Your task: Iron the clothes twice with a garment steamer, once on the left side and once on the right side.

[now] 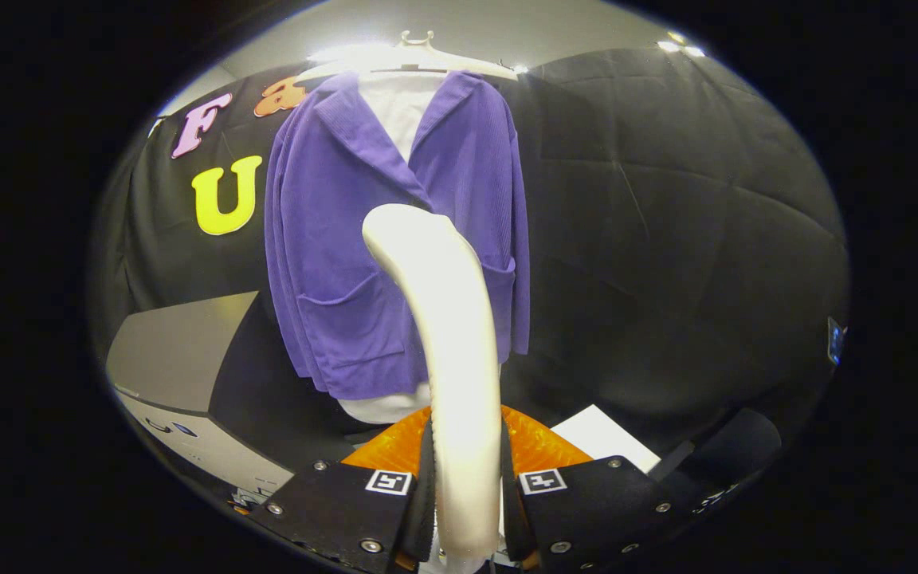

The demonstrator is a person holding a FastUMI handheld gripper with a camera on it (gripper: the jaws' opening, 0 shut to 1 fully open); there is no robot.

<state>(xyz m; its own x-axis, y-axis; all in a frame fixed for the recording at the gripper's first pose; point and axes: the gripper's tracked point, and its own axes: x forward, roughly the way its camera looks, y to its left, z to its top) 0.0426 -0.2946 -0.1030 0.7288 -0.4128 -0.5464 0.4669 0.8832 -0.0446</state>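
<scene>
Gripper view: claw [465,498] pinching garment steamer [447,335] by its handle, head raised toward purple jacket [347,239] hanging on hanger [415,49] beyond, presumably aligned for a pass.

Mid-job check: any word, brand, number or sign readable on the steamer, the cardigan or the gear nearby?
Steamer handle, clamped in the gripper: no print.
Purple cardigan: none.
Square markers on the fingers: coded patterns, no words.
Grey box: small marks on its front, too small to read.
</scene>
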